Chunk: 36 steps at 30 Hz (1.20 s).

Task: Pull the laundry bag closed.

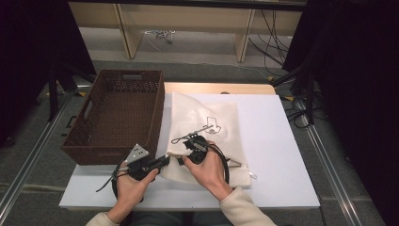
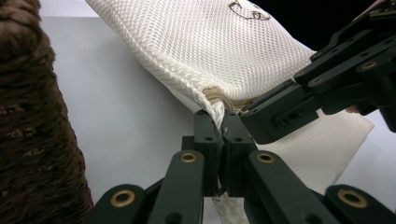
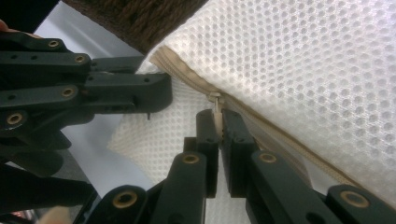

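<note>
Basket (image 1: 117, 113) wall crowds left hand-held gripper (image 2: 223, 122) pinching mesh bag (image 2: 224, 51) corner.

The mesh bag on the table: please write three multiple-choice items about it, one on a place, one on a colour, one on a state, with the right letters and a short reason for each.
1. Where does the wicker basket stand relative to the mesh bag in the high view?
A. to its left
B. to its right
C. on top of it

2. What colour is the mesh bag?
A. blue
B. cream white
C. red

3. What does the right gripper hold?
A. nothing, its jaws stand wide open
B. the rim of the basket
C. the zipper pull of the bag

Answers:
1 A: the brown basket lies left of the bag on the white table.
2 B: its netting is cream white in all views.
3 C: in the right gripper view the jaws are shut on the pull, while the left gripper pinches the bag's corner.
</note>
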Available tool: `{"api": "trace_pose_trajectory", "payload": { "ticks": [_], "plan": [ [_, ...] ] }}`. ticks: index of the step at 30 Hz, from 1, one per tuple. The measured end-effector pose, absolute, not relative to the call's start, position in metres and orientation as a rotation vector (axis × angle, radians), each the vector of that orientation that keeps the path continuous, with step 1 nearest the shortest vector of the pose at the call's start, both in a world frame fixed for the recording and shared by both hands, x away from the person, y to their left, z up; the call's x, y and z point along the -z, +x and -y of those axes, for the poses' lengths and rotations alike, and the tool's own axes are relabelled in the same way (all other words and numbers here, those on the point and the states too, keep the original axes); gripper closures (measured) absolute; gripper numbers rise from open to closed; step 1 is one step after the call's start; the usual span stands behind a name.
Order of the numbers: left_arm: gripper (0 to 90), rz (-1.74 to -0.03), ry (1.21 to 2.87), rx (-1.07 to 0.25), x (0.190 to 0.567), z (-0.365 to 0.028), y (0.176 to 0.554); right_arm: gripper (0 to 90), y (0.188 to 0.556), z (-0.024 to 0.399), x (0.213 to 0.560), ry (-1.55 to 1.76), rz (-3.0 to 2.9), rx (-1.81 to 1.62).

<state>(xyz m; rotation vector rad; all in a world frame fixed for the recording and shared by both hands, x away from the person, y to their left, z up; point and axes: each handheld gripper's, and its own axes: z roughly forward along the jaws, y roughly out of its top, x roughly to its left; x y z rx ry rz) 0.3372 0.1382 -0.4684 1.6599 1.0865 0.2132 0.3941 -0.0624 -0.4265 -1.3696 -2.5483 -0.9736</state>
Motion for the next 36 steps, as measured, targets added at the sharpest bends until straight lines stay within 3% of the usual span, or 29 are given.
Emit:
{"api": "trace_pose_trajectory", "payload": {
  "ticks": [12, 15, 17, 19, 26, 33, 35, 36],
  "plan": [
    [86.7, -1.116, 1.641, -0.176, 0.4701, -0.1357, 0.3352, 87.7, 0.3935, 0.0648, 0.4278, -1.380, 2.561, 0.941],
    [86.6, -1.084, 1.674, -0.257, 0.4704, -0.1407, 0.3381, 87.7, 0.3935, 0.0663, 0.4283, -1.401, 2.575, 0.902],
    [86.6, -1.116, 1.637, -0.183, 0.4699, -0.1361, 0.3343, 87.7, 0.3957, 0.0688, 0.4282, -1.365, 2.590, 0.922],
    [86.5, -1.087, 1.686, -0.271, 0.4717, -0.1406, 0.3379, 87.7, 0.3939, 0.0677, 0.4264, -1.387, 2.584, 0.923],
    [86.1, -1.078, 1.713, -0.293, 0.4745, -0.1433, 0.3394, 87.7, 0.3954, 0.0687, 0.4265, -1.358, 2.610, 0.911],
    [85.9, -1.078, 1.712, -0.259, 0.4766, -0.1432, 0.3395, 87.7, 0.3977, 0.0699, 0.4286, -1.383, 2.546, 0.895],
    [86.0, -1.127, 1.675, -0.174, 0.4759, -0.1377, 0.3347, 87.7, 0.3981, 0.0706, 0.4296, -1.382, 2.554, 0.879],
    [86.0, -1.089, 1.707, -0.236, 0.4765, -0.1423, 0.3386, 87.7, 0.3993, 0.0715, 0.4308, -1.360, 2.566, 0.885]
  ]
}}
